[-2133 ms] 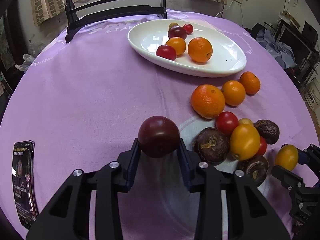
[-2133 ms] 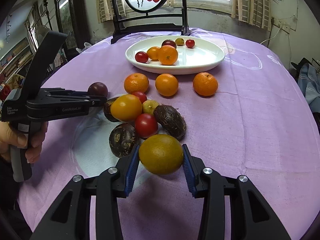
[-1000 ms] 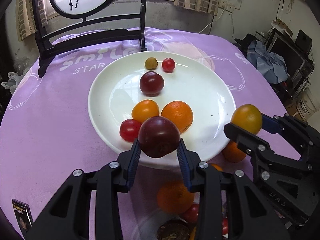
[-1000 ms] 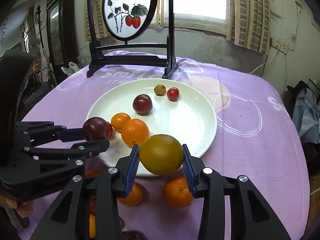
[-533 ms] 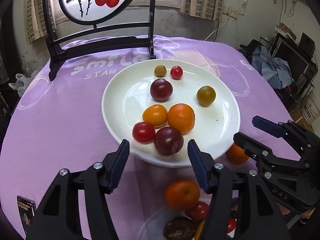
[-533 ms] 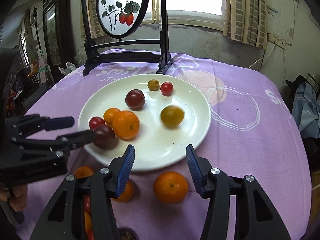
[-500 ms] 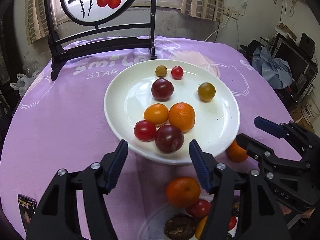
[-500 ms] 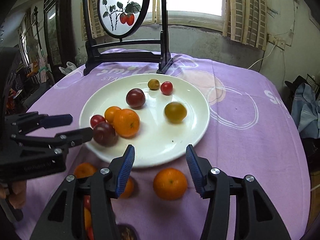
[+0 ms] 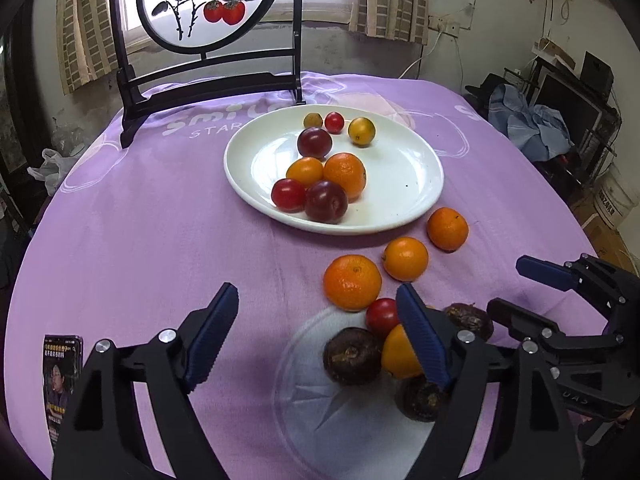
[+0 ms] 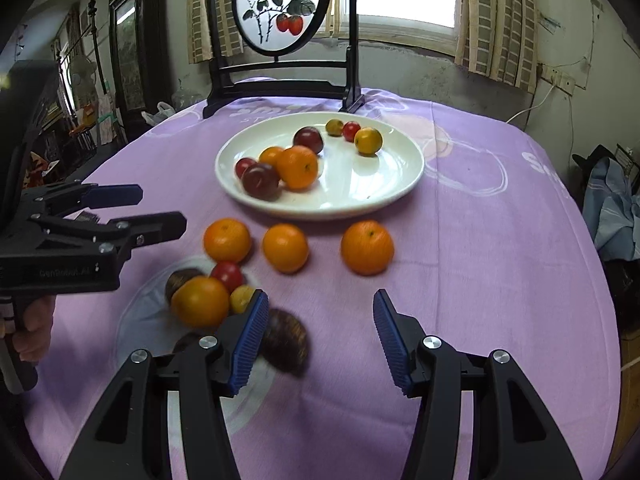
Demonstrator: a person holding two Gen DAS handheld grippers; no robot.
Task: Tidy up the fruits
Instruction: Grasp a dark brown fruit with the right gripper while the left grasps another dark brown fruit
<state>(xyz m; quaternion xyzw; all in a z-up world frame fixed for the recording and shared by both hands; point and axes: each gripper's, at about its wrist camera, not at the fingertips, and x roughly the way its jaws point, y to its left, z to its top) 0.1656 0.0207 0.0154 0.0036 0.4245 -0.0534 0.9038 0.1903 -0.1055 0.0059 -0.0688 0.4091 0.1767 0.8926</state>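
Progress looks about halfway: 7 fruits on the plate (image 9: 404, 216), 3 oranges (image 10: 366, 247) plus a pile (image 10: 200, 301) left; left gripper (image 9: 320, 332) and right gripper (image 10: 320, 332) both gape wide, holding nothing.

Glossy white glazed plate (image 9: 420, 200) at frame centre, matt purple cloth tablecloth (image 9: 140, 240) under it, smooth shiny-skinned tomatoes (image 9: 288, 195), dull wrinkled brown fruit (image 9: 352, 356) lower right, ribbed blue pads (image 10: 250, 340) on matt black plastic fingers.

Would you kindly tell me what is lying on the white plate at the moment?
The white plate holds eight fruits: two dark plums, one mandarin, and five small tomatoes, two red, three yellow-orange. Anything behind the front cluster is hidden.
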